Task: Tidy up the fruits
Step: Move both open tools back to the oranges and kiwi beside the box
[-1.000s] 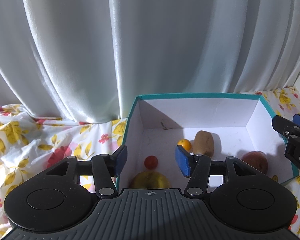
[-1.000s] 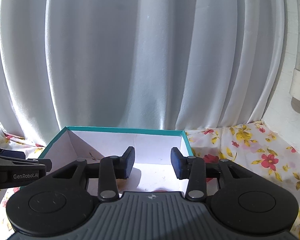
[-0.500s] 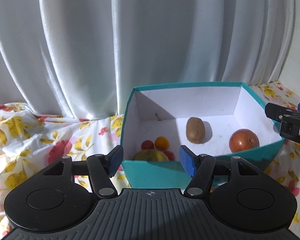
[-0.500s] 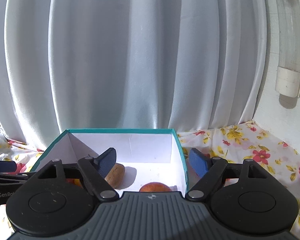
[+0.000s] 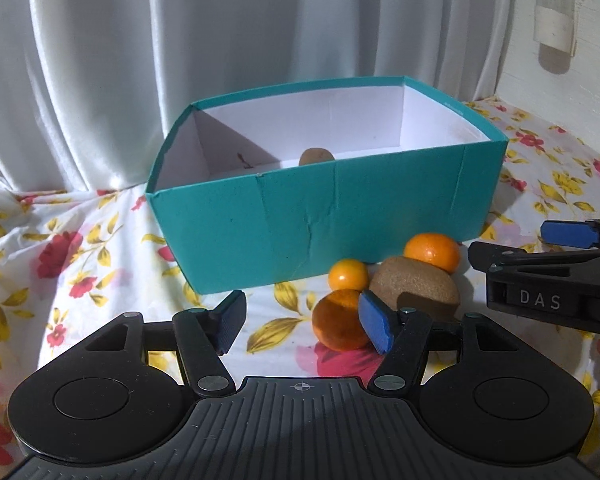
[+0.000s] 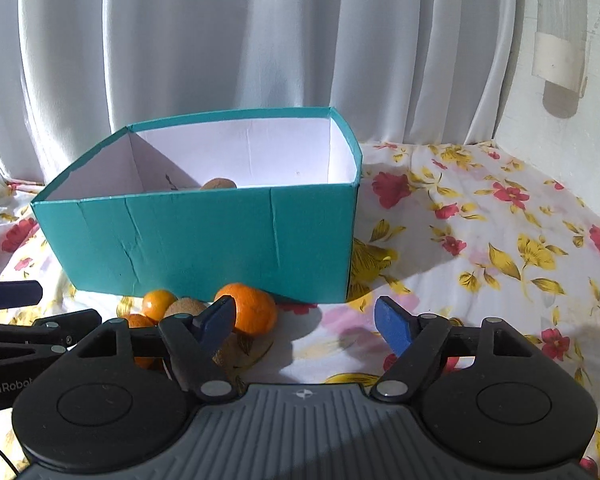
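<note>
Both grippers — left gripper (image 5: pixel 302 322), right gripper (image 6: pixel 306 322) — spread, empty; next, likely pinch the orange (image 5: pixel 338 325) just ahead-right, for the box (image 5: pixel 320 216).

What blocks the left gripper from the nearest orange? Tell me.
Nothing visible. The left gripper is open, and the nearest orange lies on the cloth just beyond its right fingertip, beside the kiwi.

At frame centre a teal box (image 6: pixel 204 240) held one kiwi (image 6: pixel 219 183); a mandarin (image 6: pixel 252 309) lay below it, beside the right gripper (image 6: pixel 306 322), jaws apart.
</note>
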A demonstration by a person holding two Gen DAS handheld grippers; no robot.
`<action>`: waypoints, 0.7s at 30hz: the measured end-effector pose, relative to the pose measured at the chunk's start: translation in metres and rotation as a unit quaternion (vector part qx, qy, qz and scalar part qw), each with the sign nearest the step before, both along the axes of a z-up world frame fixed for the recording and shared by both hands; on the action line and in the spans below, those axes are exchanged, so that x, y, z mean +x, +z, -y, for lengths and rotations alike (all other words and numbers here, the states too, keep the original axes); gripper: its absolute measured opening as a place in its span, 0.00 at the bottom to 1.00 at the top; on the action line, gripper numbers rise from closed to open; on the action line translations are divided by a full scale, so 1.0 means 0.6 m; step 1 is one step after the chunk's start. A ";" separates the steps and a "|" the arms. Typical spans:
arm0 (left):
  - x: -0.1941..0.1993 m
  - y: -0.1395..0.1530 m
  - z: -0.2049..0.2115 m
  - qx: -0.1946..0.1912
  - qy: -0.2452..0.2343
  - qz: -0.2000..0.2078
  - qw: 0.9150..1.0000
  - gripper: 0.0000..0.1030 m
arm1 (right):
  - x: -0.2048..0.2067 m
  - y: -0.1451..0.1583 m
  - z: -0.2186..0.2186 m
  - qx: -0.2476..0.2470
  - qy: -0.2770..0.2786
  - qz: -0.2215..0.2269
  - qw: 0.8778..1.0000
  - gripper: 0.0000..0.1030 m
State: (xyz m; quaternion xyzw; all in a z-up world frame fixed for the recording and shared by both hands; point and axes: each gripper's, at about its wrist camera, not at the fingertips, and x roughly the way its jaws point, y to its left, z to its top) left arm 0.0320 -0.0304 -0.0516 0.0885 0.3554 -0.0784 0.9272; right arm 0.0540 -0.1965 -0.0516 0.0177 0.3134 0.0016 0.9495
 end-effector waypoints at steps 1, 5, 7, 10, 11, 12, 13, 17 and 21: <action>0.002 -0.005 0.001 0.001 -0.002 -0.004 1.000 0.66 | 0.000 -0.004 -0.001 -0.003 0.000 -0.003 1.000 0.74; 0.008 -0.022 0.004 0.000 -0.009 -0.018 1.000 0.66 | -0.003 -0.012 -0.001 0.005 0.009 -0.007 1.000 0.74; 0.013 -0.028 0.005 0.002 -0.010 -0.024 1.000 0.66 | -0.001 -0.013 -0.003 -0.001 0.010 -0.005 1.000 0.74; 0.021 -0.034 0.007 0.004 -0.016 -0.027 1.000 0.66 | 0.006 -0.017 -0.002 0.001 0.009 -0.008 1.000 0.74; 0.023 -0.036 0.008 0.006 -0.018 -0.028 0.999 0.66 | 0.008 -0.020 -0.001 0.001 0.009 -0.011 1.000 0.74; 0.026 -0.038 0.009 0.006 -0.020 -0.029 0.999 0.67 | 0.011 -0.023 -0.001 0.001 0.009 -0.014 1.000 0.73; 0.028 -0.040 0.010 0.004 -0.023 -0.031 0.999 0.67 | 0.014 -0.025 -0.002 0.001 0.010 -0.018 1.000 0.73; 0.033 -0.046 0.014 0.007 -0.033 -0.033 0.999 0.68 | 0.023 -0.032 -0.004 0.001 0.018 -0.026 0.999 0.73; 0.041 -0.054 0.014 0.001 -0.036 -0.045 0.998 0.68 | 0.031 -0.034 -0.010 -0.003 0.035 -0.030 0.999 0.72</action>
